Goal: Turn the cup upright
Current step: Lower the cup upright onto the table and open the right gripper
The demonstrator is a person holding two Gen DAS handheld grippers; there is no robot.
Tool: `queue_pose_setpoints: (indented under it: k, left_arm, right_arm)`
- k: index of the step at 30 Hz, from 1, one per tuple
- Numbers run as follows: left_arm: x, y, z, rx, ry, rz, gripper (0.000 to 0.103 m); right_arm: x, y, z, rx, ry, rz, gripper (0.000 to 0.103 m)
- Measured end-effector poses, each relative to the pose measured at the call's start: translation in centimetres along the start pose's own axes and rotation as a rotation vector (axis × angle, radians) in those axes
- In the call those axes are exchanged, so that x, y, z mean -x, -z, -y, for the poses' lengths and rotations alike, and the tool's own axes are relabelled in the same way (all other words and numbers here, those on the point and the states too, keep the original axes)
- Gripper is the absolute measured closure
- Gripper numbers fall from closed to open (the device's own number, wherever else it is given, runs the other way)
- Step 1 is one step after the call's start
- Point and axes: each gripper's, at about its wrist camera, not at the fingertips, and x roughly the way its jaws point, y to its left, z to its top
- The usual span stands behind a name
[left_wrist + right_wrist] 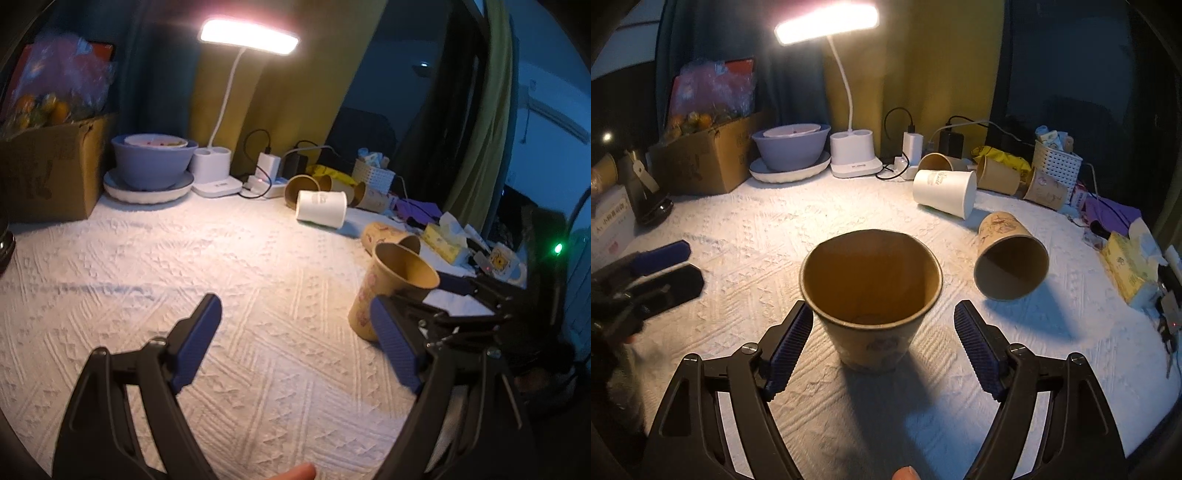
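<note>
A brown paper cup (870, 299) stands upright on the white cloth, its mouth facing up, between the fingers of my right gripper (882, 334). The jaws are open and stand apart from its sides. The same cup shows in the left wrist view (391, 284) at the right, with the right gripper around it. My left gripper (295, 328) is open and empty over the bare cloth; it also shows at the left edge of the right wrist view (661, 266).
A second brown cup (1008, 254) lies on its side to the right. A white cup (945, 192) lies on its side further back, with more brown cups (997, 173) behind it. A lamp base (855, 157), bowl (792, 146), cardboard box (709, 158), basket (1056, 162) and tissue pack (1126, 266) line the edges.
</note>
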Motion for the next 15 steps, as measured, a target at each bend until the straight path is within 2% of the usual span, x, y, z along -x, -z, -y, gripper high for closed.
queue_pose_setpoints:
  k: [4,7,15]
  left_arm:
    - [0.5,0.0,1.6,-0.044,-0.008,0.008,0.019]
    - [1.2,-0.2,2.5,-0.041,0.022,0.016,0.019]
    - [4.4,-1.3,5.2,-0.084,0.05,0.09,0.019]
  right_arm:
    - [1.9,0.2,-0.1,-0.013,-0.021,0.015,0.021]
    - [3.3,0.3,-0.1,-0.023,-0.025,0.031,0.021]
    - [7.0,0.3,0.6,-0.039,-0.004,0.084,0.021]
